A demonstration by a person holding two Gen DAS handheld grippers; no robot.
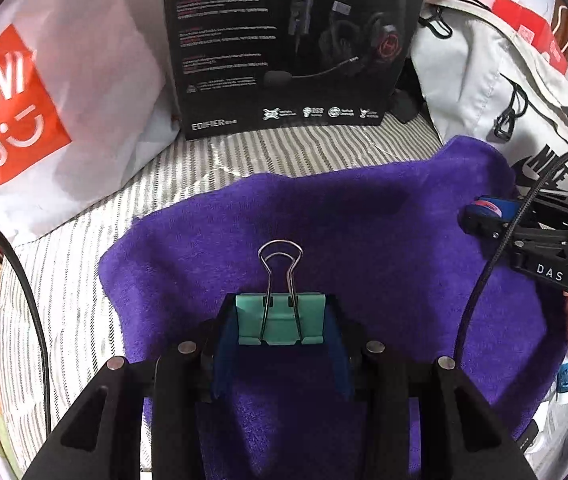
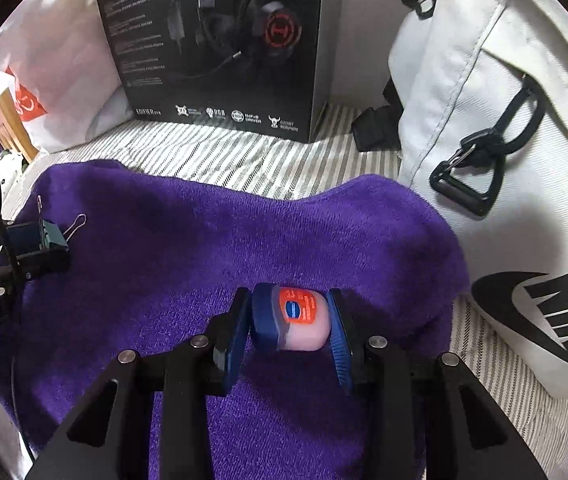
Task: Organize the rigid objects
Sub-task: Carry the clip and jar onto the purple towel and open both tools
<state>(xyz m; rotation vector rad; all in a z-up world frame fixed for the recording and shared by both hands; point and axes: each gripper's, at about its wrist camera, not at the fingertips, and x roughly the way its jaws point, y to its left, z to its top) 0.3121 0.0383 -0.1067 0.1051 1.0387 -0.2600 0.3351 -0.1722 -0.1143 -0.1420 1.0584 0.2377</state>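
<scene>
Left claw [image 1: 281,322] clamped on teal binder clip [image 1: 281,320], wire handles pointing forward, above purple towel [image 1: 364,216]. Right claw [image 2: 290,320] squeezing small pink jar [image 2: 292,318], blue lid sideways, also over towel. Right view only: orange jar label, bag buckle [image 2: 468,172]. Left view only: Miniso bag [image 1: 8,108]. Headset box [image 1: 284,40] behind towel, on striped sheet [image 1: 284,144].
</scene>
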